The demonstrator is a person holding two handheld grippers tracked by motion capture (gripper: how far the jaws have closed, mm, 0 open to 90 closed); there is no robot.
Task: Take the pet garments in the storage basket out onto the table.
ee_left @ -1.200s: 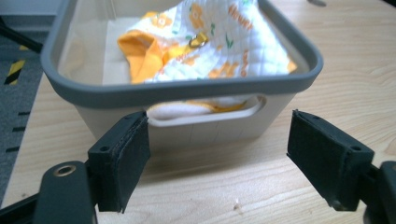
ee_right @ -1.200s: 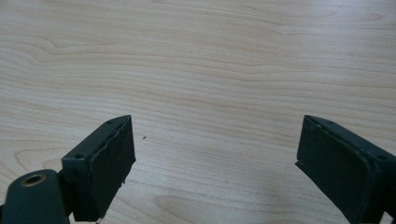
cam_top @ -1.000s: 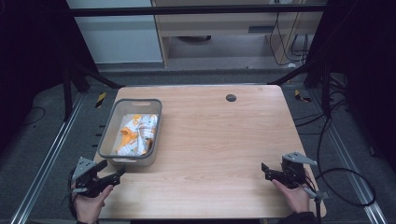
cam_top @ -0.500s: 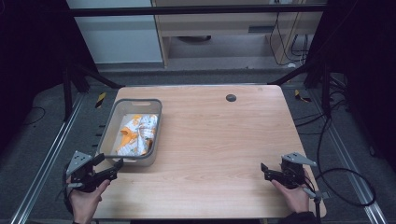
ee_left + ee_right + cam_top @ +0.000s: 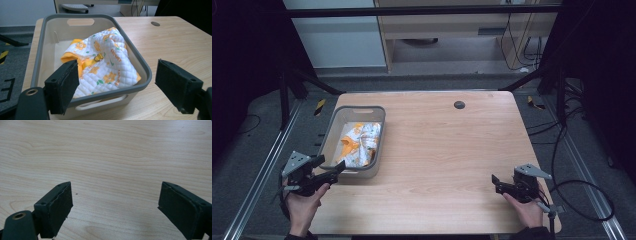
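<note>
The quilted cloth (image 5: 100,62) lay bunched in the grey bin (image 5: 145,75) at the counter's (image 5: 437,150) left. The left gripper (image 5: 329,174) hung just before it — jaws wide apart, the reach seemingly beginning. It would need to dip over the rim. The right gripper (image 5: 497,184) rested well apart, jaws also spread.

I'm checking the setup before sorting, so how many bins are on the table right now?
1. The grey bin sits at the table's left edge, holding a quilted yellow-and-white cloth, just ahead of the left tongs. Anything beneath the cloth is hidden.

Grey floor (image 5: 452,70); wooden table (image 5: 452,150)
</note>
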